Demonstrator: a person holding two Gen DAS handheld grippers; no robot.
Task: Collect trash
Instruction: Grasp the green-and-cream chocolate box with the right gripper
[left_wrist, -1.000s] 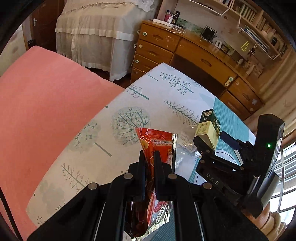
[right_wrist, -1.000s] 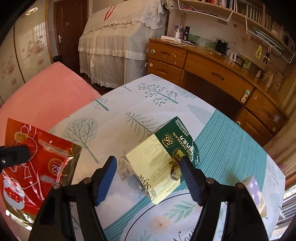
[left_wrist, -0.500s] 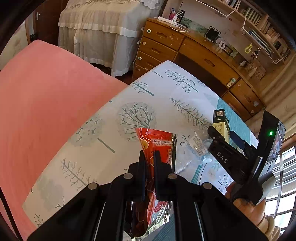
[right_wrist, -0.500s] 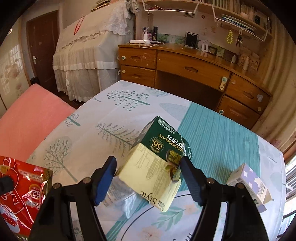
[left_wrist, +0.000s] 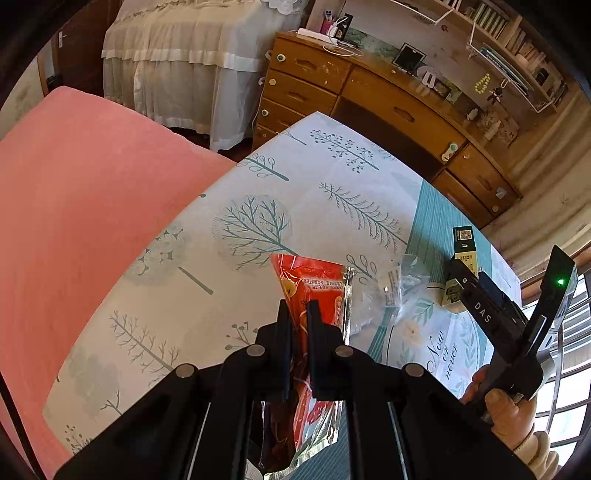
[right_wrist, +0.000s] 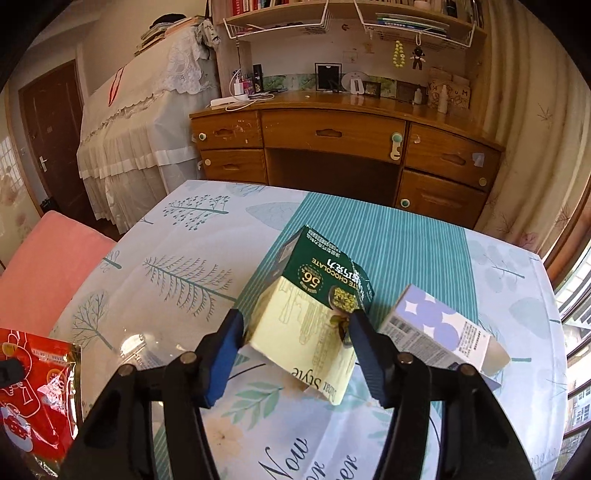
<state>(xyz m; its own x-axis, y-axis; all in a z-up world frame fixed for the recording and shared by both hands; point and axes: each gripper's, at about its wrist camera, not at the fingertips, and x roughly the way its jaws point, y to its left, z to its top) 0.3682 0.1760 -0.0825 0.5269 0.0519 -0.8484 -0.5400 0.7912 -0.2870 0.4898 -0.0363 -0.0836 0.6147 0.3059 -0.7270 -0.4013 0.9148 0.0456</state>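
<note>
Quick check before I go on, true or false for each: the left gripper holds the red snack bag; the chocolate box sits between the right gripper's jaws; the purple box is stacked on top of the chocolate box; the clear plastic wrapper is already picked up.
1. The left gripper holds the red snack bag. True.
2. The chocolate box sits between the jaws of the right gripper. True; the jaws are closing on it.
3. The purple box is stacked on the chocolate box. False: it lies on the tablecloth beside it.
4. The clear plastic wrapper is already picked up. False: it lies on the tablecloth.
</note>
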